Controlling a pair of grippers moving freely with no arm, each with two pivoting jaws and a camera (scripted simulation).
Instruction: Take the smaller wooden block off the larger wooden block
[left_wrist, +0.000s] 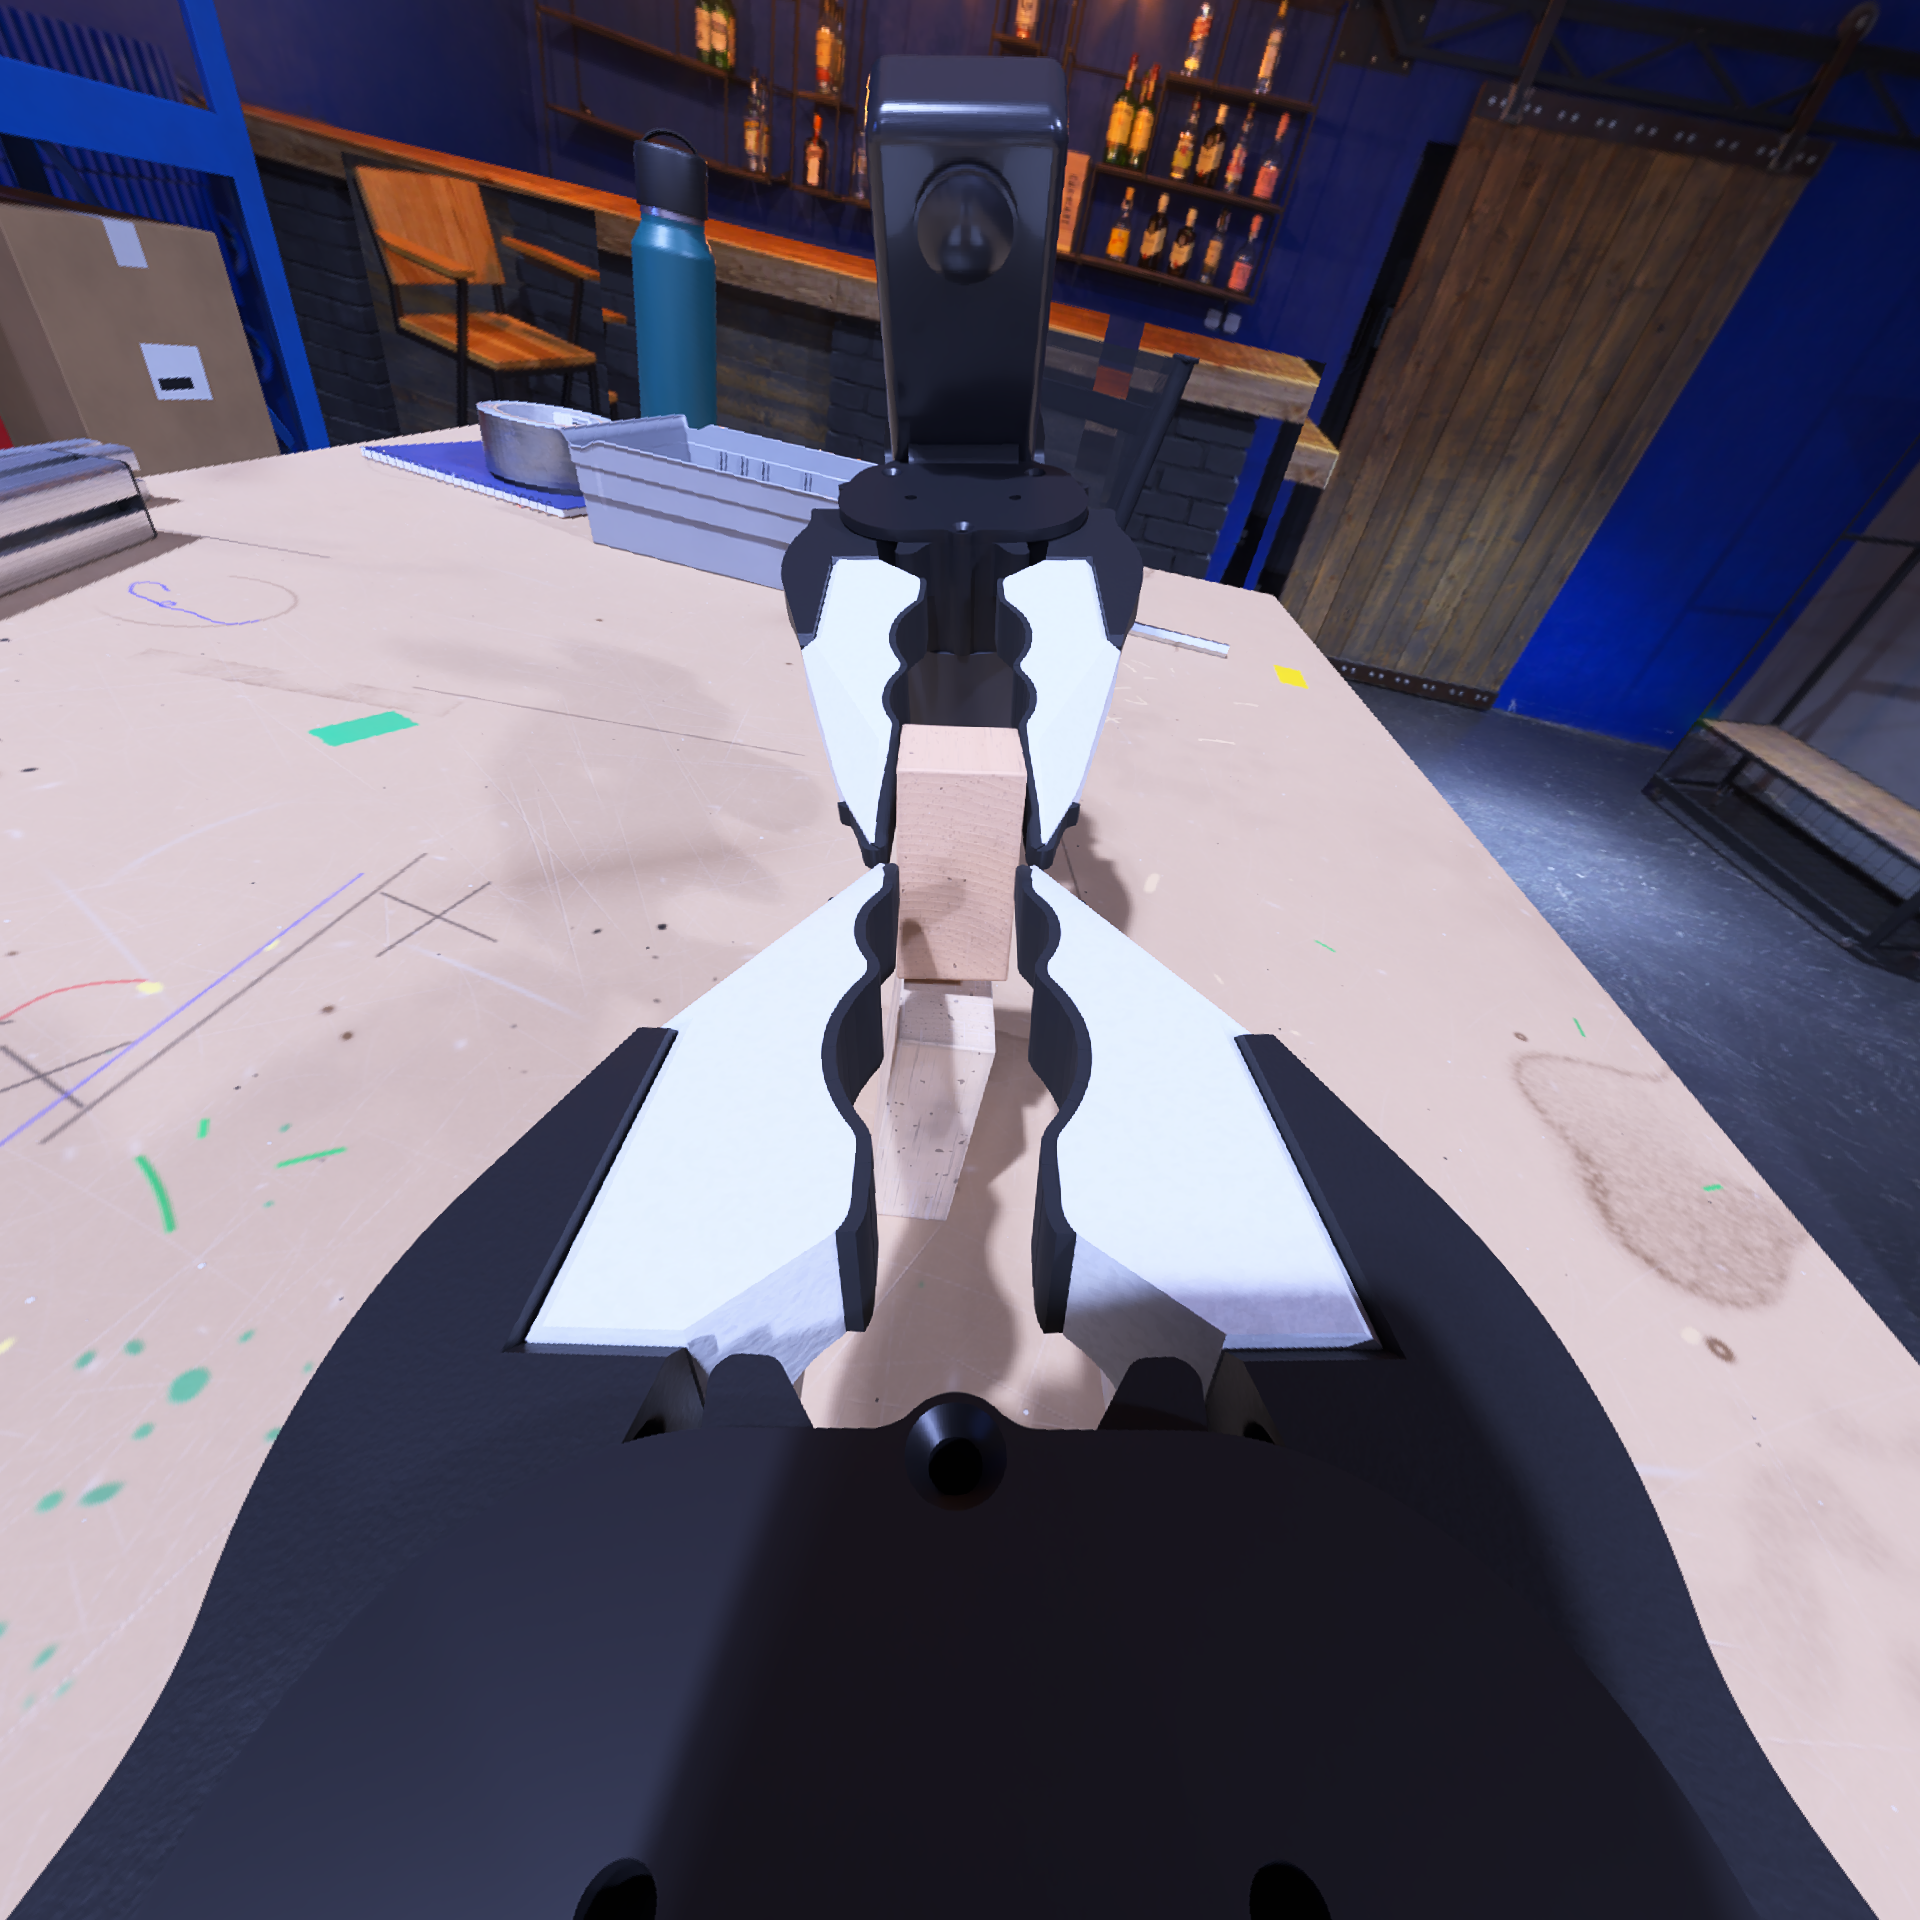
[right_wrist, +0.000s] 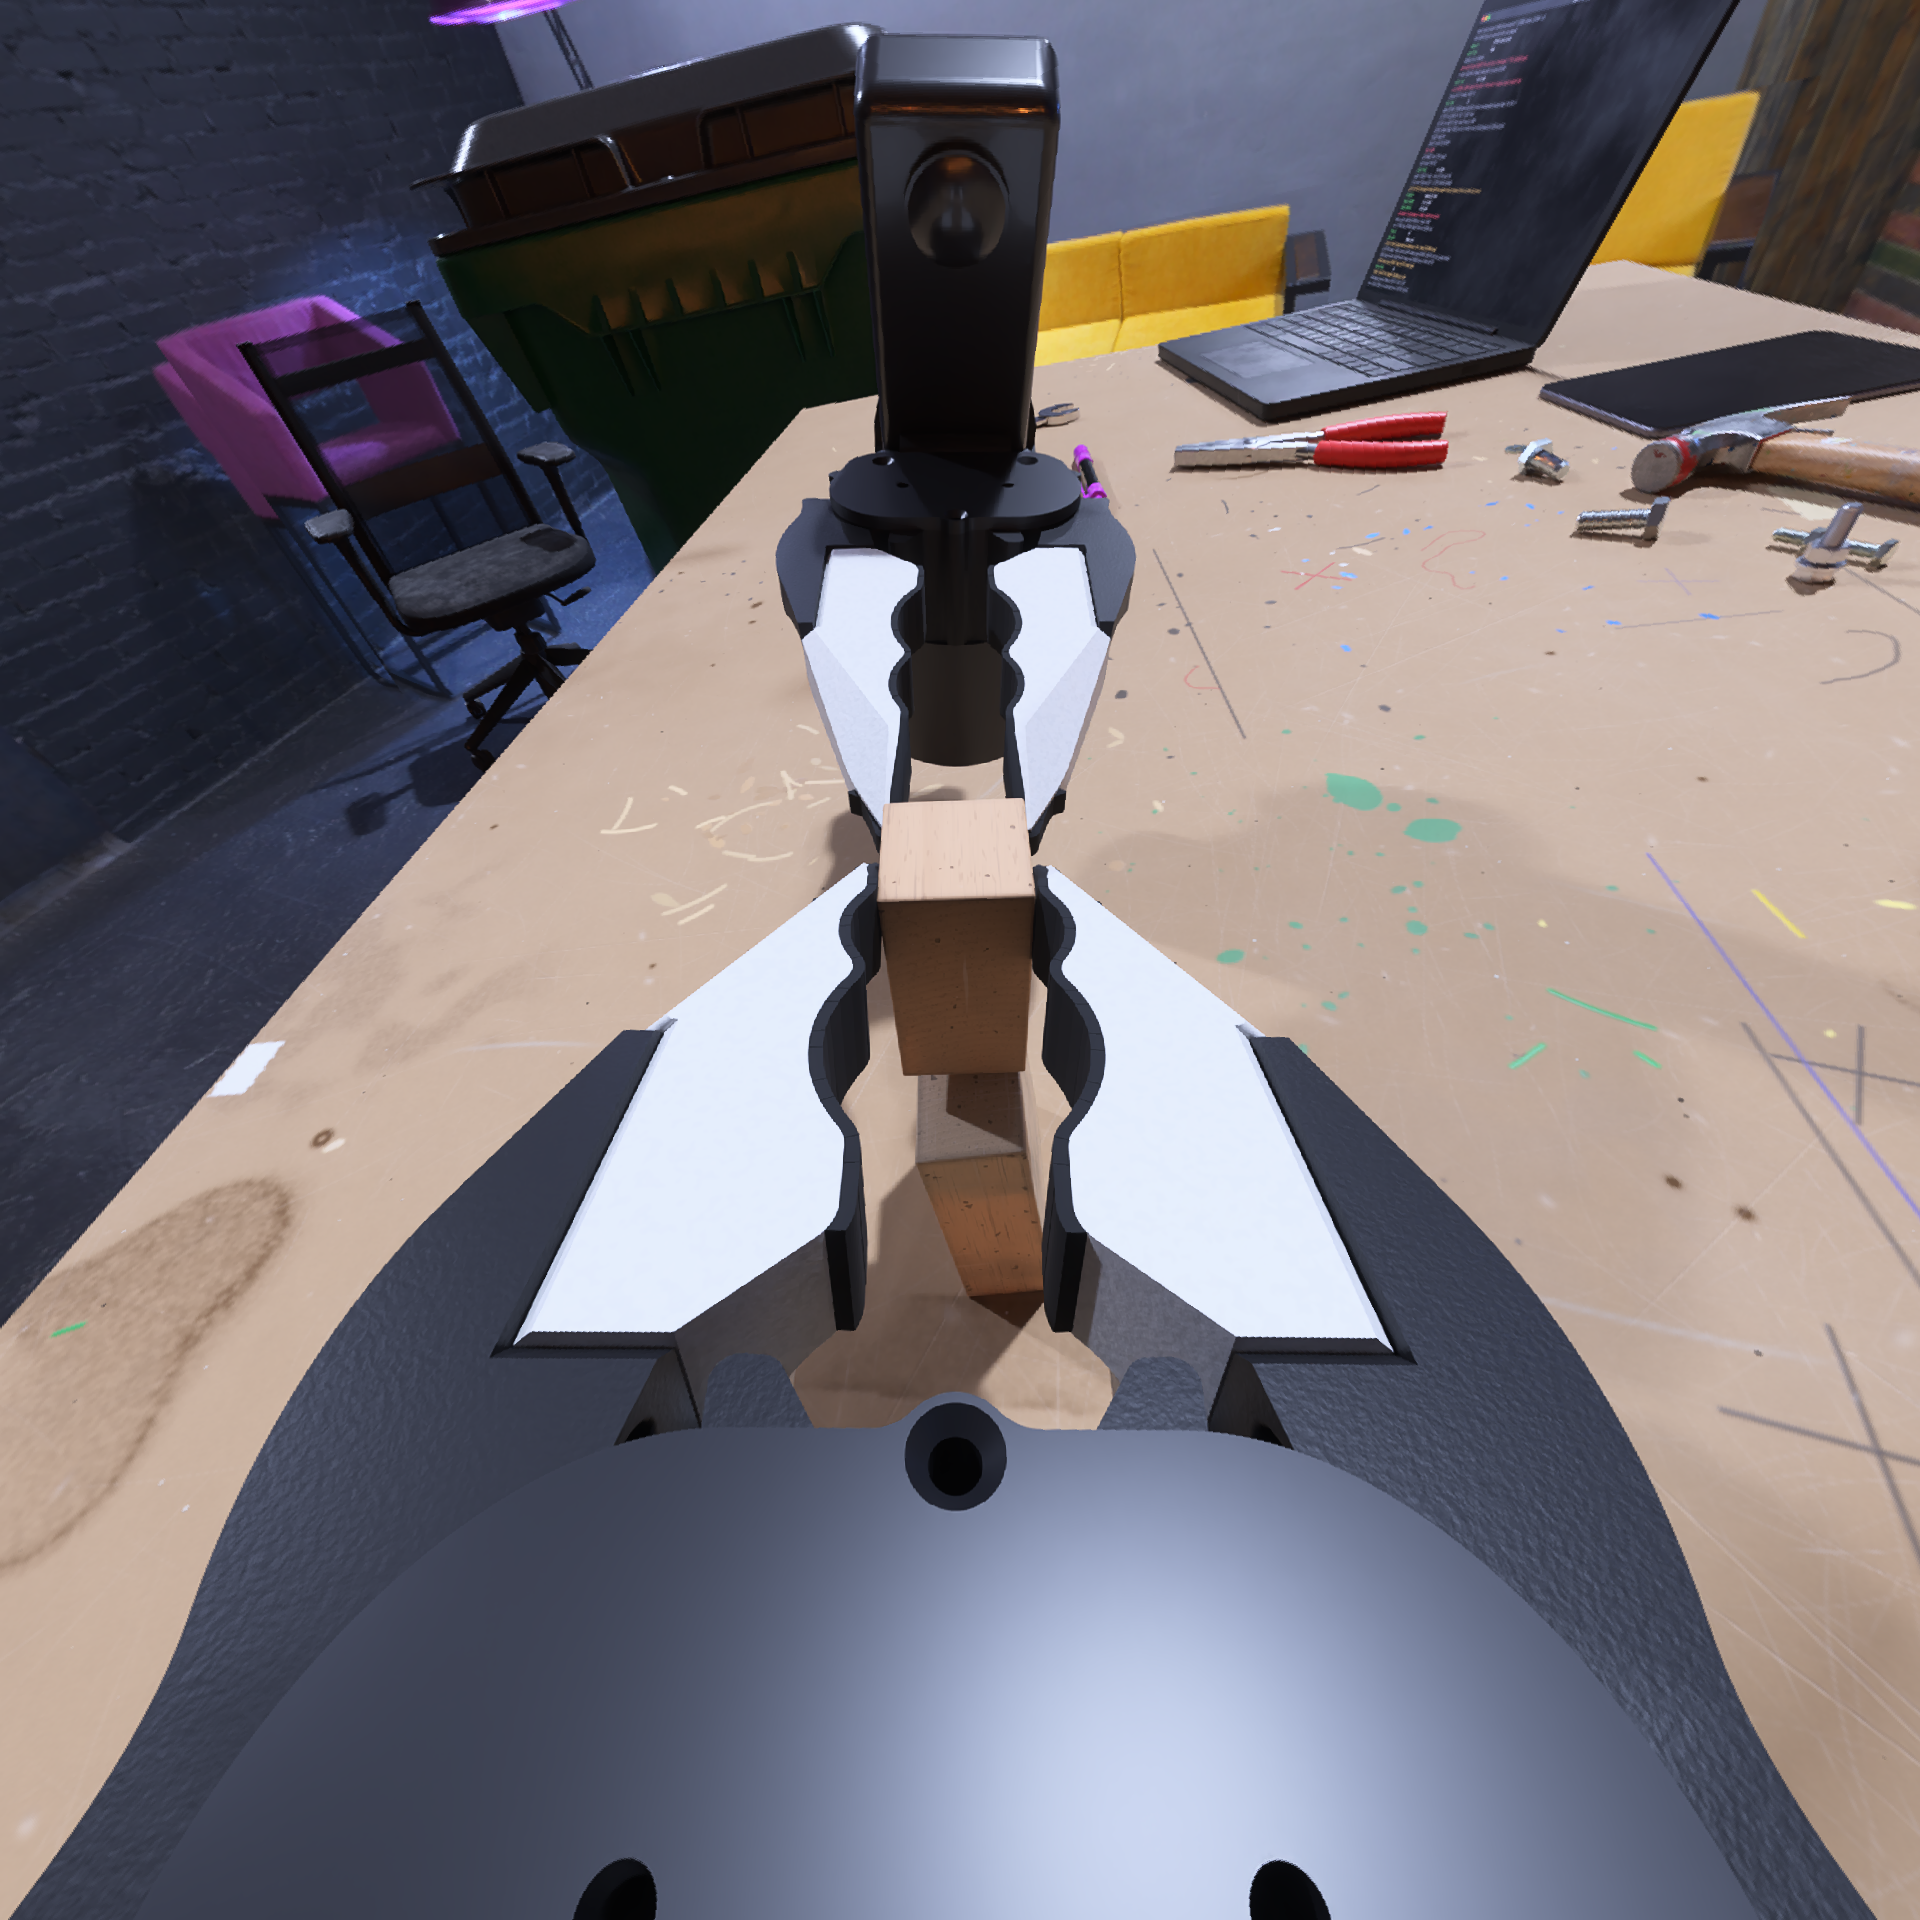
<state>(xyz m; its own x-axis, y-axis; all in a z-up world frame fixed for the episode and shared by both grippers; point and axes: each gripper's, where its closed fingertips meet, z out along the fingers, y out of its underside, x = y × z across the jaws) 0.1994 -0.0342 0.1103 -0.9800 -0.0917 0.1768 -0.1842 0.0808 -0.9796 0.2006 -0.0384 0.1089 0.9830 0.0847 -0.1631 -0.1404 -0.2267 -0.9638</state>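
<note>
The smaller wooden block (left_wrist: 951, 852) stands on top of the paler, narrower larger wooden block (left_wrist: 925, 1112), which stands on the tan table (left_wrist: 520, 831). I cannot tell whether the two blocks touch. My left gripper (left_wrist: 956, 878) and my right gripper (left_wrist: 961, 847) face each other from opposite ends, and each has its jaws against the smaller block's sides. In the right wrist view the smaller block (right_wrist: 956, 935) sits between the right gripper (right_wrist: 956, 878) fingertips, with the left gripper (right_wrist: 956, 826) behind it. The larger block (right_wrist: 982, 1205) lies below, between the fingers (right_wrist: 727, 1143) without touching them.
Behind the right gripper stand a grey bin (left_wrist: 707, 488), a metal bowl (left_wrist: 530, 442) and a teal bottle (left_wrist: 675, 301). A laptop (right_wrist: 1455, 270), red pliers (right_wrist: 1340, 442), a hammer (right_wrist: 1766, 457) and bolts (right_wrist: 1621, 520) lie far right. The table edge (right_wrist: 582, 665) runs along the left.
</note>
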